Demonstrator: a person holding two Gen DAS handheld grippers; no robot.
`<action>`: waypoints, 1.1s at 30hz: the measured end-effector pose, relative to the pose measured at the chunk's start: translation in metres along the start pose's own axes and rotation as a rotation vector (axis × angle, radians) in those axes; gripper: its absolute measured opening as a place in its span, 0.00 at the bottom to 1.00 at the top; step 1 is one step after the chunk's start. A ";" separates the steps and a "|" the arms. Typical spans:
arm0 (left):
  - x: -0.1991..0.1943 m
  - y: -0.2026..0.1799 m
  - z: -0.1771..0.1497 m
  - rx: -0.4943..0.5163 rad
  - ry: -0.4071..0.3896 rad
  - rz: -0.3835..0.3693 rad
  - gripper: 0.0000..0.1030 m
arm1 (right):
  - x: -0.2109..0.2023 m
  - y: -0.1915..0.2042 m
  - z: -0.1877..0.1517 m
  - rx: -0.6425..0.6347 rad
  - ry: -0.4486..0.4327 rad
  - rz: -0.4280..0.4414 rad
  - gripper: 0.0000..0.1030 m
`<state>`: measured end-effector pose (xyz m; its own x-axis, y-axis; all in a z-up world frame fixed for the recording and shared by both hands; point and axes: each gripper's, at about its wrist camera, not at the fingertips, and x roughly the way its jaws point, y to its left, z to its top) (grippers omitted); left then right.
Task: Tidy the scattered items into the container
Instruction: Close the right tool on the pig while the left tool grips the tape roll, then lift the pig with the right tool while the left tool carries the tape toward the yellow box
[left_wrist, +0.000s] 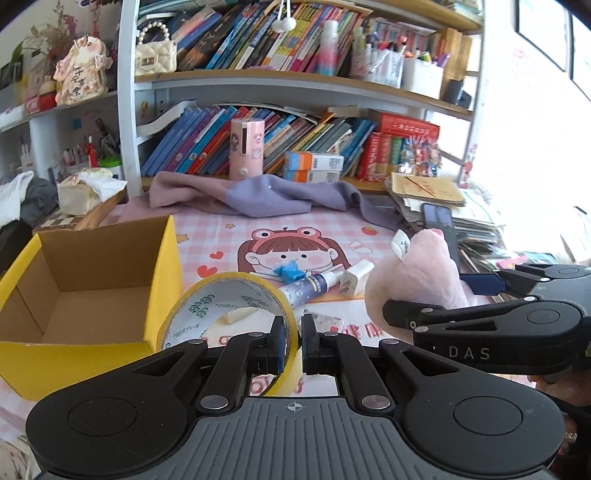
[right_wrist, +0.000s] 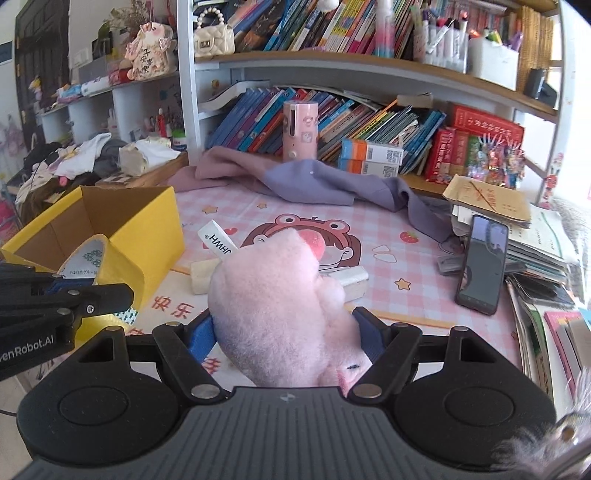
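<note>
Pink desk mat – left gripper clamps tape roll, right gripper squeezes plush toy.

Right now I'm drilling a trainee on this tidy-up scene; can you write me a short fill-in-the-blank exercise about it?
1. The left gripper is shut on the rim of a roll of ____.
2. The right gripper is clamped on a pink ____ toy.
3. The yellow box has ____ inside it yet.
4. The spray bottle lies on the ____ beside a white charger.

Missing words: tape; plush; nothing; table
</note>
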<state>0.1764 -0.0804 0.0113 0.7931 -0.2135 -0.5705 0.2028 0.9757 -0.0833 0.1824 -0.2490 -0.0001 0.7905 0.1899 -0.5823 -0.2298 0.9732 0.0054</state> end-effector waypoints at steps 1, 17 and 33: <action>-0.006 0.004 -0.003 0.006 -0.003 -0.009 0.07 | -0.004 0.007 -0.002 0.002 -0.004 -0.007 0.73; -0.097 0.098 -0.079 -0.020 0.075 -0.008 0.07 | -0.057 0.151 -0.063 0.025 0.061 -0.002 0.73; -0.130 0.127 -0.095 0.015 0.101 -0.026 0.07 | -0.093 0.205 -0.083 0.010 0.078 0.013 0.73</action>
<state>0.0445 0.0757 -0.0026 0.7256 -0.2315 -0.6480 0.2314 0.9689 -0.0871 0.0151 -0.0779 -0.0122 0.7406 0.1923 -0.6439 -0.2337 0.9721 0.0215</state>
